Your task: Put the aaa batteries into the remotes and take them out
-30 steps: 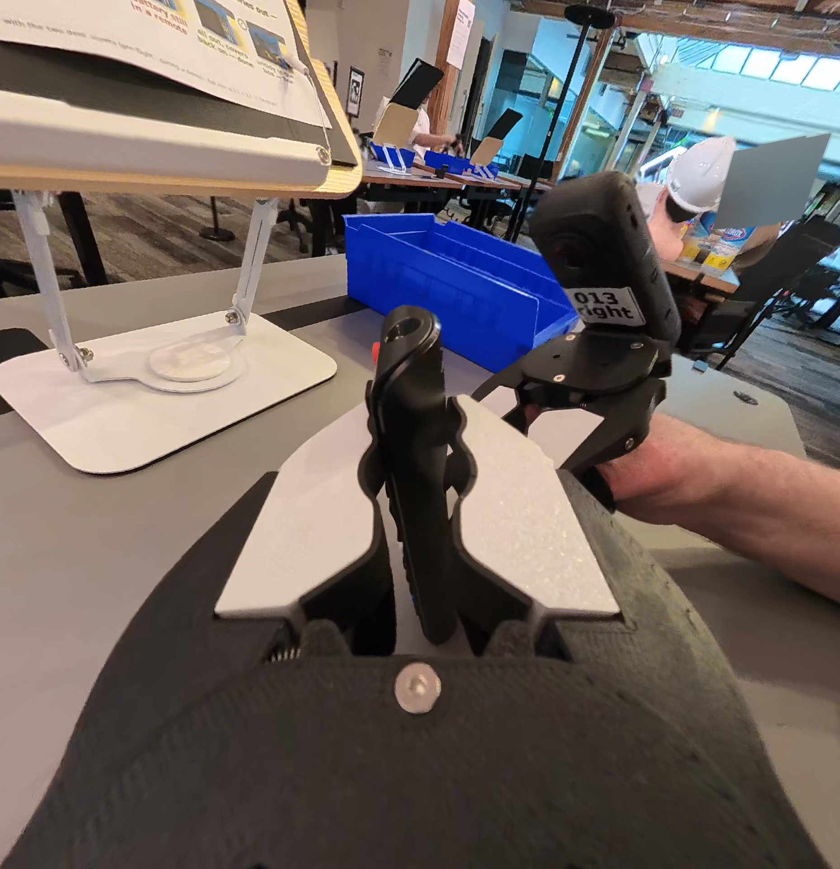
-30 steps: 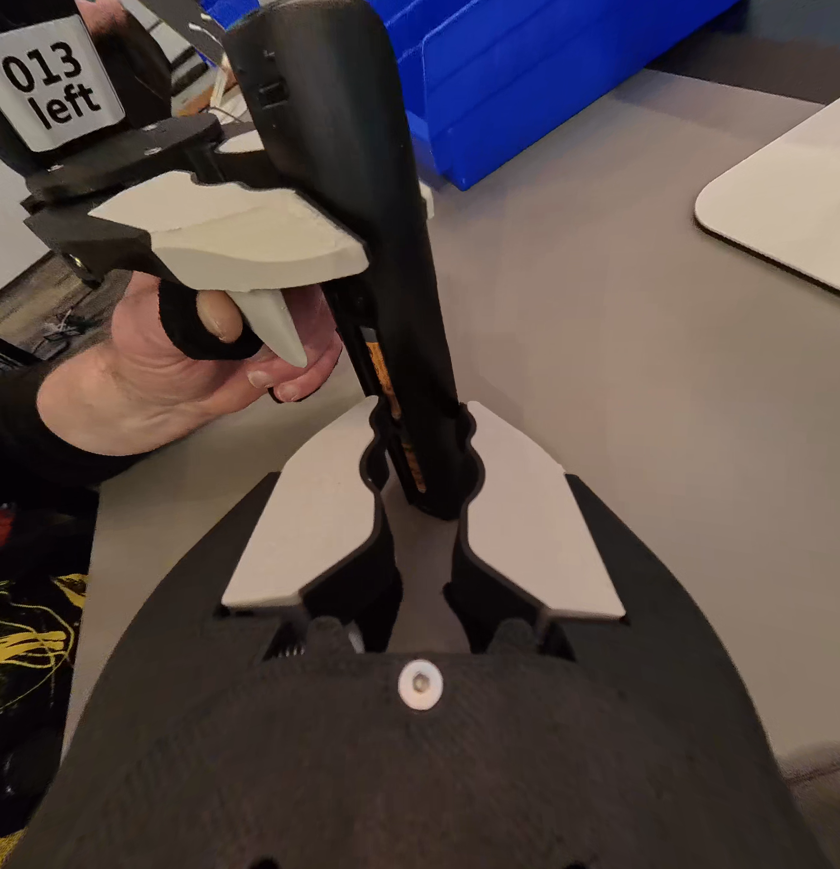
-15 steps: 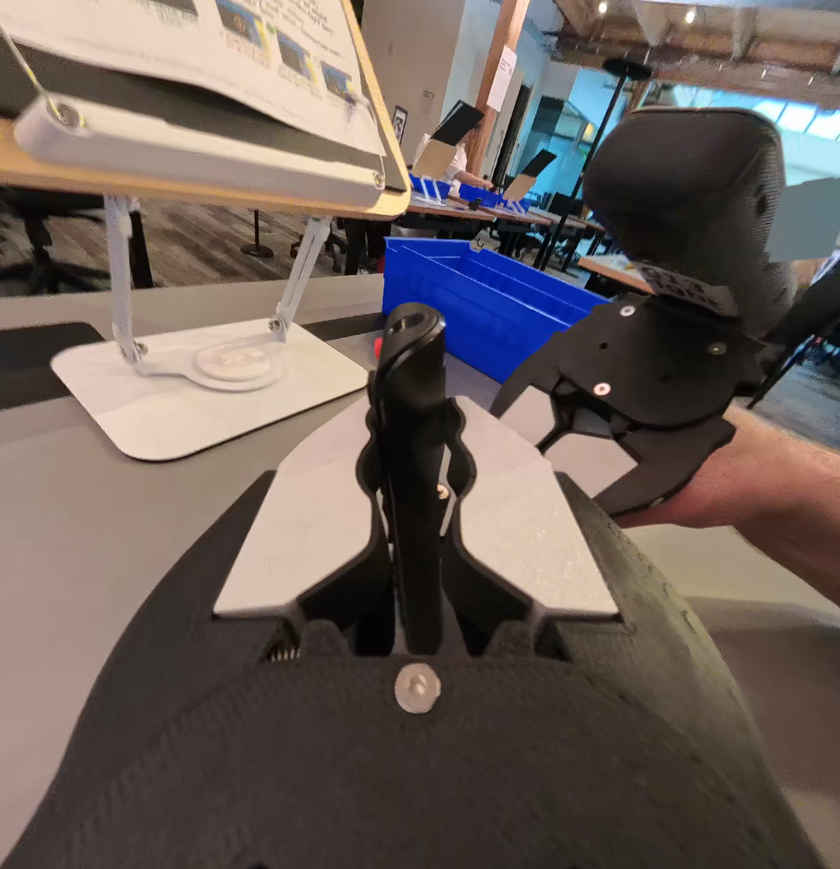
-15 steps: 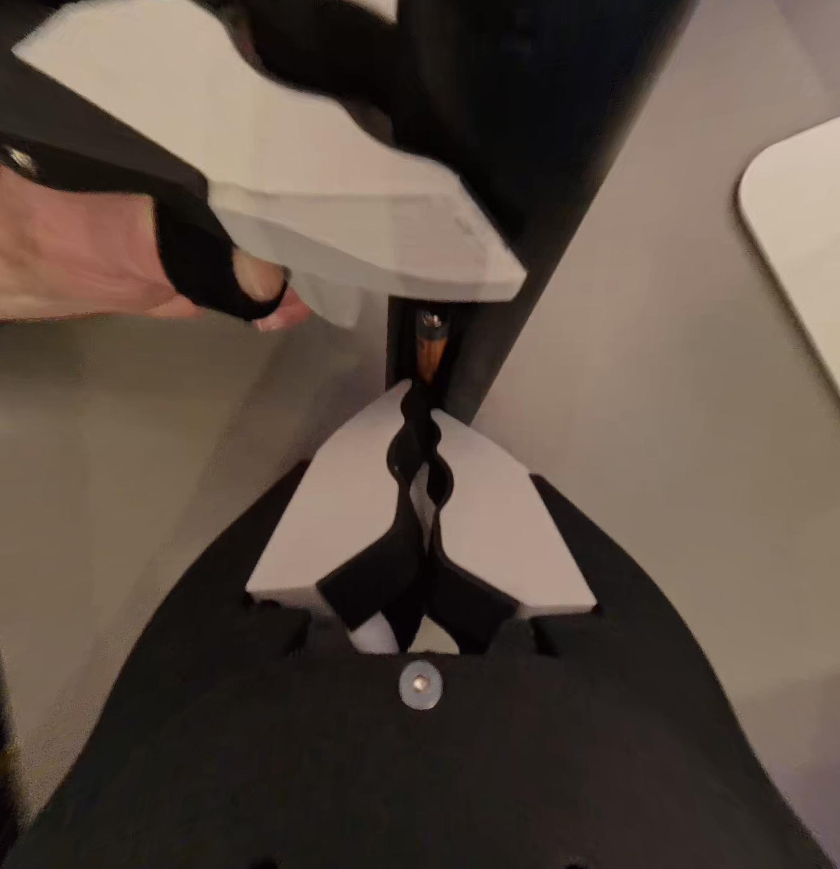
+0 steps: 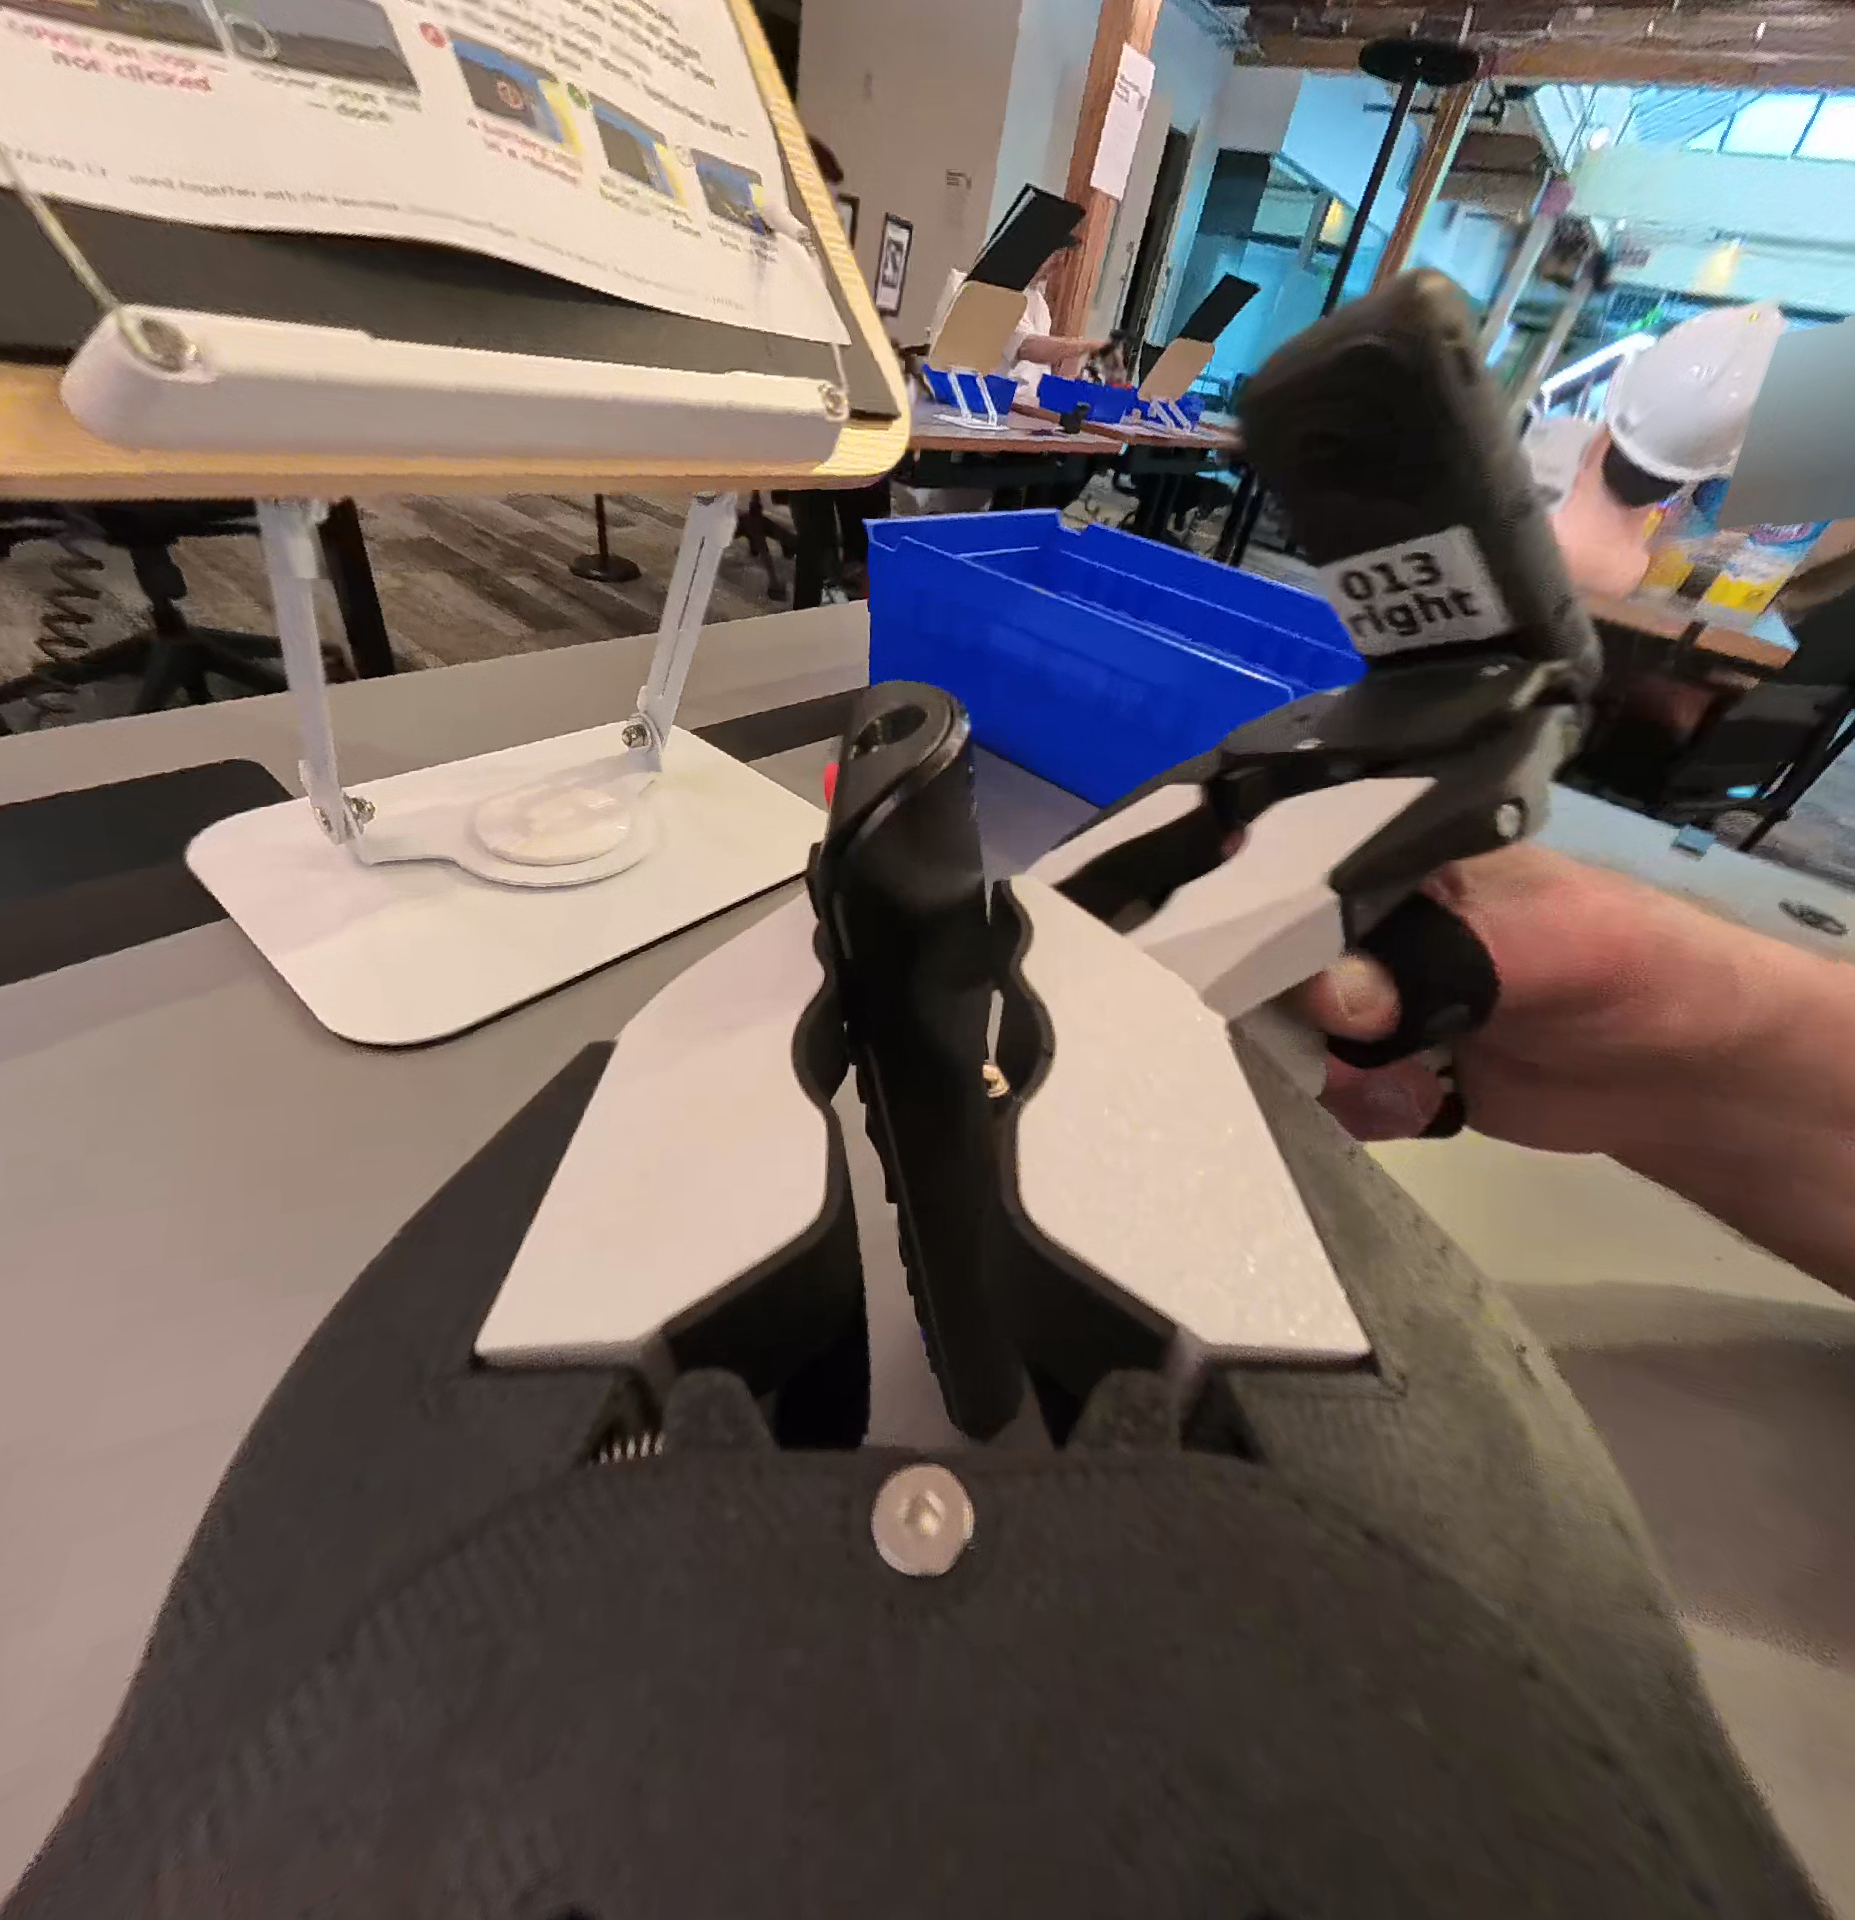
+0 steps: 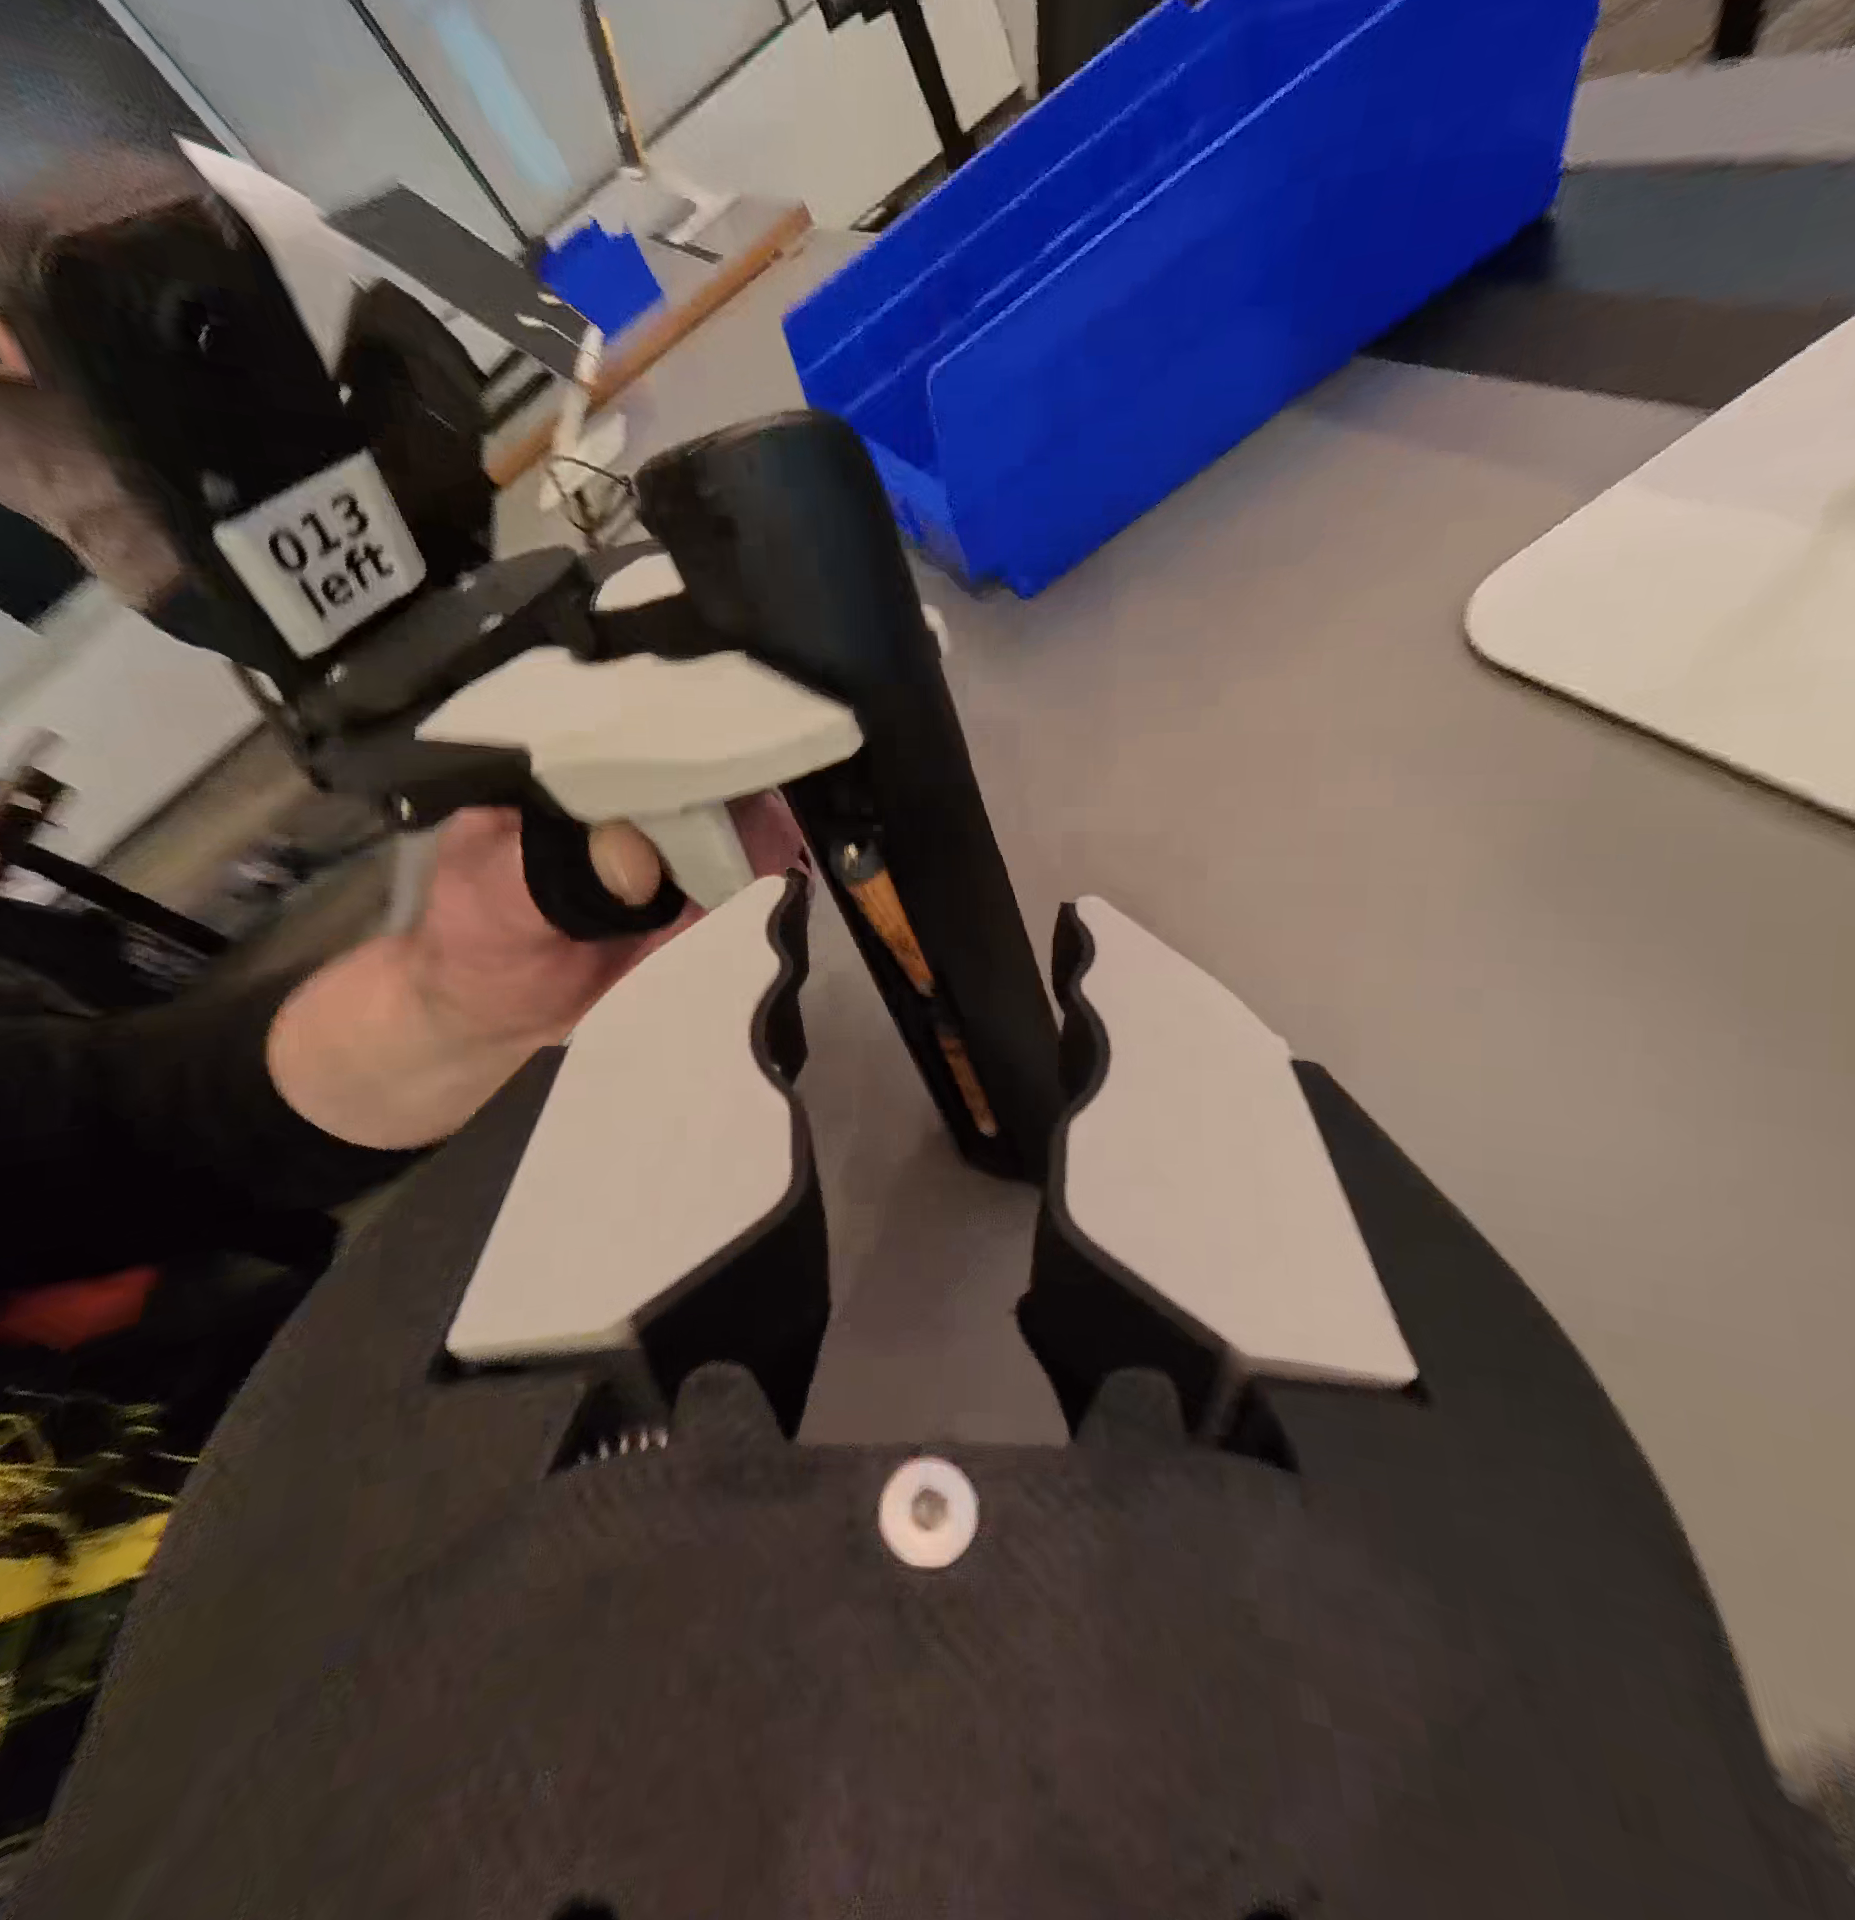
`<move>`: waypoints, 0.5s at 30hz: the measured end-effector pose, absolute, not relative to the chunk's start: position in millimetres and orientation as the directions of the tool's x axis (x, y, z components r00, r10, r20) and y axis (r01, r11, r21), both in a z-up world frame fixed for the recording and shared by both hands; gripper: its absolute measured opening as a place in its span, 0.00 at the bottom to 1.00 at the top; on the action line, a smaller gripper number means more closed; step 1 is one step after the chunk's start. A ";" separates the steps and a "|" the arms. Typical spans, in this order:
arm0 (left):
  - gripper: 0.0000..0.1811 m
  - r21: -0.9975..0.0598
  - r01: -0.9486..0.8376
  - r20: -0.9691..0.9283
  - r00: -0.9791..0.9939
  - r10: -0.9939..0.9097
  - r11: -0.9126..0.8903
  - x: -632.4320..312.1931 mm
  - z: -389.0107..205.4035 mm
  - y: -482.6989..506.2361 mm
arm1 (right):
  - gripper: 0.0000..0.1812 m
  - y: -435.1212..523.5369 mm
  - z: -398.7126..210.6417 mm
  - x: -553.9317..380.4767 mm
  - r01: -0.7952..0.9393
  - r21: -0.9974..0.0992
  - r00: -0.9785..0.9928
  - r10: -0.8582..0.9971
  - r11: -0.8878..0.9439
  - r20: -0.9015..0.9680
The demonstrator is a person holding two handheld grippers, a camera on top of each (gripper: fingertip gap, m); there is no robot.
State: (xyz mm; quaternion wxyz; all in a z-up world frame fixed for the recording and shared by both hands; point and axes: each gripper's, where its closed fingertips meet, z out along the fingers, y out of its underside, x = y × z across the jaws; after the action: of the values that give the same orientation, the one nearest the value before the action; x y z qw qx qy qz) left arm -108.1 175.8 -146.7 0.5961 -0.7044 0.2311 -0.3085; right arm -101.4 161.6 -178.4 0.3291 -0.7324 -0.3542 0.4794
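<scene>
Left claw (image 5: 918, 1023): clamped on the black remote (image 6: 881, 790), held upright above the desk (image 6: 1318, 831). Right claw (image 6: 928, 1023): jaws apart, flanking the remote's lower end, nothing gripped. Battery (image 6: 892, 914): seated in the remote's open compartment. Blue bin (image 6: 1193, 291): behind the remote. Step judged: battery removal. Next move judged: the battery is to be pinched and drawn out.

Black remote (image 6: 881, 790) stands near-upright, open slot showing copper-toned batteries (image 6: 892, 920).
</scene>
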 end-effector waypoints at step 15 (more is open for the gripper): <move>0.14 -0.988 0.024 0.123 0.712 -0.691 -0.152 -107.3 -144.3 175.5 | 0.25 146.1 -200.6 -76.8 0.390 -0.719 0.329 0.816 -0.575 -0.475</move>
State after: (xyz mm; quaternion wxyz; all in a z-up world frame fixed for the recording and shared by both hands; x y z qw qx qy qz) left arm -107.3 175.5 -144.3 0.6057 -0.6993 0.2388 -0.2951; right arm -76.8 146.1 -200.6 0.2481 -0.7766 -0.3883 0.4297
